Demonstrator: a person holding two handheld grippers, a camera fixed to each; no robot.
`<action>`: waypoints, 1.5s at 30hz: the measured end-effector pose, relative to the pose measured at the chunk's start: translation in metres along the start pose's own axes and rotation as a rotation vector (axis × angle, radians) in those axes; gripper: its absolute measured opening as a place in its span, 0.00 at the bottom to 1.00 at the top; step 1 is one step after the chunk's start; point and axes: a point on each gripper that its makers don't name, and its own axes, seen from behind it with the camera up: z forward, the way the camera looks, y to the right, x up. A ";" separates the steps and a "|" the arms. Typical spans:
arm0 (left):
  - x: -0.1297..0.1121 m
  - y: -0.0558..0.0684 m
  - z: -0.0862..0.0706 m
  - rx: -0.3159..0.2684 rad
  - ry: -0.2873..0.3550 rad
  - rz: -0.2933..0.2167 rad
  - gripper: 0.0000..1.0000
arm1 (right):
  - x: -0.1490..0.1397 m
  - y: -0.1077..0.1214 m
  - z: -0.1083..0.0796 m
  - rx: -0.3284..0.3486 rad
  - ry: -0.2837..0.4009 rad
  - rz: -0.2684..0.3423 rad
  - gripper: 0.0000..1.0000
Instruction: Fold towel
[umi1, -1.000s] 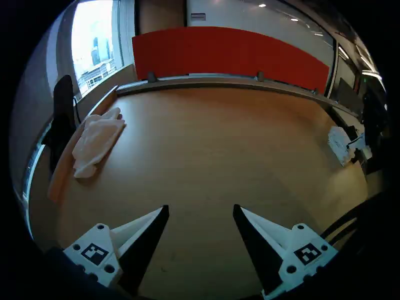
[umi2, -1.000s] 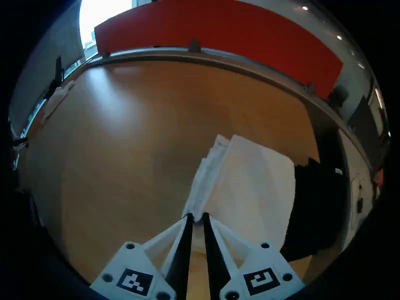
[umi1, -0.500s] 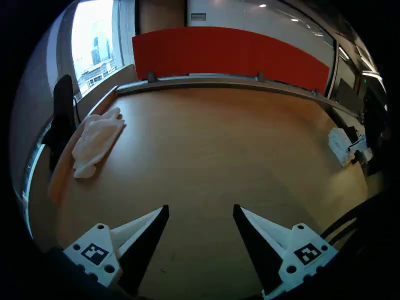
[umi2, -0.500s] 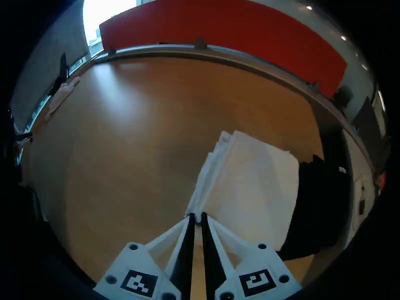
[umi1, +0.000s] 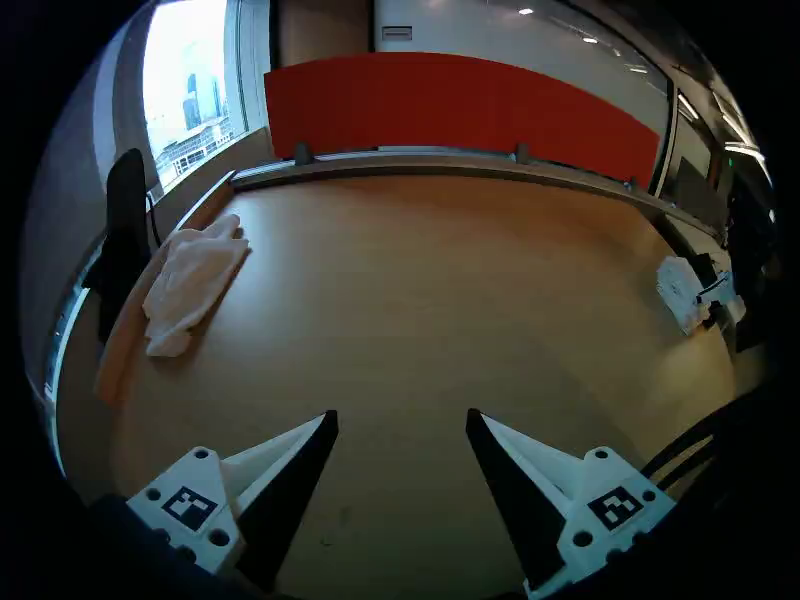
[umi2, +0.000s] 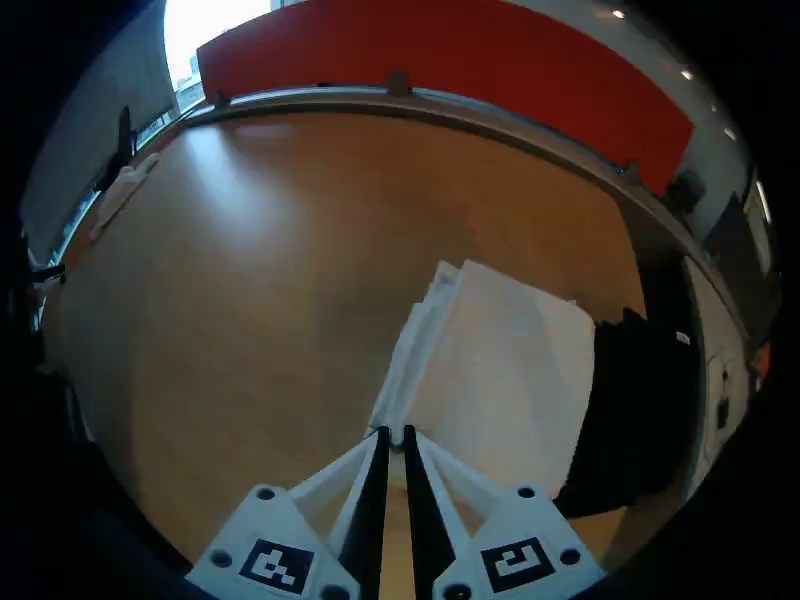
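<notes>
The right hand-held gripper (umi2: 393, 437), its fingers almost together, pinches the near corner of a folded white cloth towel (umi2: 500, 365) lying flat on the light-brown wooden bench (umi2: 250, 280). How much fabric sits between the tips is hard to make out. A black object (umi2: 640, 400) just beside the towel's right edge is cut off and cannot be identified. The left hand-held gripper (umi1: 400, 413) hangs spread wide over the bench, holding nothing. Well beyond it, a crumpled white cloth (umi1: 190, 280) lies at the bench's left edge, and a long red partition panel (umi1: 450, 105) backs the far side.
</notes>
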 end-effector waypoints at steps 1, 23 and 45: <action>0.000 0.000 0.000 0.000 0.000 0.000 0.95 | 0.001 -0.001 0.000 0.003 0.005 0.003 0.23; 0.013 0.001 0.006 -0.007 0.017 -0.008 0.95 | 0.024 -0.002 0.002 -0.045 0.114 0.073 0.87; 0.037 0.002 0.016 -0.012 0.068 -0.006 0.95 | 0.060 0.003 -0.012 -0.134 0.292 0.199 0.87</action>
